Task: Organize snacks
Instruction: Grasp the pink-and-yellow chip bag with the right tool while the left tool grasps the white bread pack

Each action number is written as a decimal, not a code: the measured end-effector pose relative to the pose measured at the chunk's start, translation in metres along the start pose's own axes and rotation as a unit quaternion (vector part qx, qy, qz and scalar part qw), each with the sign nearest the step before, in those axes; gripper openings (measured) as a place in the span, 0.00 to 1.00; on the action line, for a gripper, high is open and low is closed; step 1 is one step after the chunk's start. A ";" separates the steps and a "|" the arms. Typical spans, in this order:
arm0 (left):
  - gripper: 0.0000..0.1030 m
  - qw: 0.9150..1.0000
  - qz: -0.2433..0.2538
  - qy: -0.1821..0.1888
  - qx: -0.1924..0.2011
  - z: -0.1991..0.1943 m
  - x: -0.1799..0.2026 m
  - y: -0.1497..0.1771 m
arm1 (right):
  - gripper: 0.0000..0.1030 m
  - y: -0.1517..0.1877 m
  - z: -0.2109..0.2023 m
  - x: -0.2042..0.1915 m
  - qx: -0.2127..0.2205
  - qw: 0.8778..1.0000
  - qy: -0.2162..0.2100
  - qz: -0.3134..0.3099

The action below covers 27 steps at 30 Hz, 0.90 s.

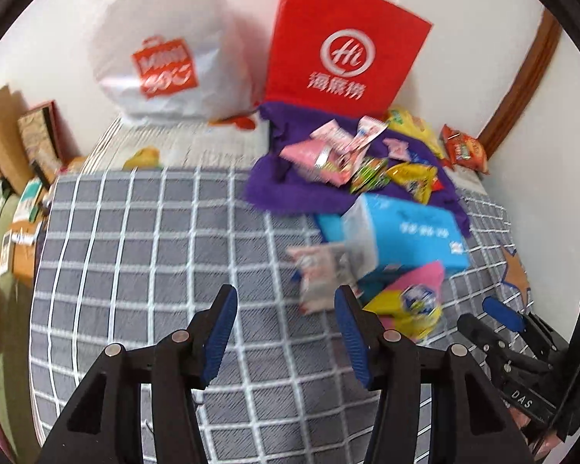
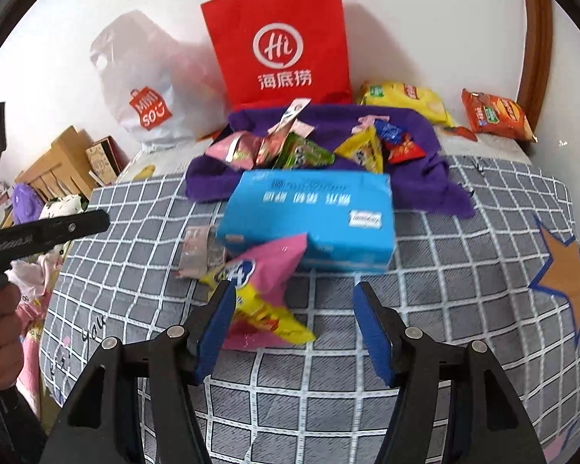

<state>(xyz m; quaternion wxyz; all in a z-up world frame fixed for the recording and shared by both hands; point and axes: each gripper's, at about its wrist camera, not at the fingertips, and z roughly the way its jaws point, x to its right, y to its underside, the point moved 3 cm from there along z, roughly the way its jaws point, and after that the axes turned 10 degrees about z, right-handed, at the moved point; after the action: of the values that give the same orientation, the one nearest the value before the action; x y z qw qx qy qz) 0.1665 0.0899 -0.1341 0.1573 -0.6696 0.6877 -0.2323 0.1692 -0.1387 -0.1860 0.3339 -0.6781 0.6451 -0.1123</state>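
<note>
Nearest the left wrist camera, the left gripper (image 1: 286,301) hangs over a bed (image 1: 143,232) covered in a grey sheet with a white grid. Its blue-padded jaws stand moderately apart with only bare sheet between them. Nothing is held.

The right gripper (image 2: 294,295) is likewise parted at a middling width and empty. The tip of its left finger (image 2: 216,317) overlaps the edge of a pink and yellow snack packet (image 2: 266,290) in the right wrist view; whether it touches the packet cannot be told. The rest of the gap shows bare sheet. In the left wrist view this gripper shows at the lower right.

Just beyond the packet lies a blue box (image 2: 309,216) on its side, with a silvery pink wrapper (image 2: 199,251) at its left end. An orange star (image 2: 564,270) marks the sheet to the right.

Behind the box, a purple cloth (image 2: 413,135) carries a heap of small snacks: pink sachets (image 2: 236,149), a green packet (image 2: 301,154), a yellow packet (image 2: 361,149) and a red packet (image 2: 404,149).

Farther back, a yellow chip bag (image 2: 406,100) and an orange snack bag (image 2: 497,114) lie near the wall. A red paper bag (image 2: 282,38) stands upright against the wall, and a white plastic bag (image 2: 143,89) sits to its left. Cardboard boxes (image 2: 62,162) are stacked beyond the bed's left edge.
</note>
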 end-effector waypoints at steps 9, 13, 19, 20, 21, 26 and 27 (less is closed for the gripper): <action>0.48 0.999 -0.020 0.009 -0.025 0.016 -0.016 0.025 | 0.62 0.017 0.030 -0.025 -0.017 0.999 0.004 -0.032; 0.48 0.999 -0.015 0.013 -0.025 0.018 -0.013 0.025 | 0.62 0.019 0.035 -0.032 -0.021 0.999 -0.005 -0.036; 0.48 0.999 -0.013 0.025 -0.015 0.015 -0.012 0.027 | 0.62 0.021 0.048 -0.036 -0.032 0.999 -0.008 -0.035; 0.48 0.999 -0.014 0.025 -0.014 0.015 -0.013 0.026 | 0.62 0.022 0.052 -0.037 -0.034 0.999 -0.007 -0.037; 0.48 0.999 -0.017 0.025 -0.013 0.015 -0.015 0.026 | 0.63 0.022 0.054 -0.038 -0.034 0.999 -0.004 -0.038; 0.48 0.999 -0.025 0.021 -0.019 0.025 -0.018 0.024 | 0.66 0.023 0.073 -0.041 -0.031 0.998 0.014 -0.055; 0.48 0.999 -0.027 0.021 -0.021 0.028 -0.018 0.023 | 0.66 0.023 0.077 -0.041 -0.033 0.998 0.018 -0.059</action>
<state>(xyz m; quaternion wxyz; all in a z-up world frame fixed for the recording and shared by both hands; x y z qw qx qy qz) 0.1624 0.1050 -0.1718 0.1226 -0.6859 0.6776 -0.2354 0.1899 -0.0744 -0.2464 0.2925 -0.7237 0.6130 -0.1223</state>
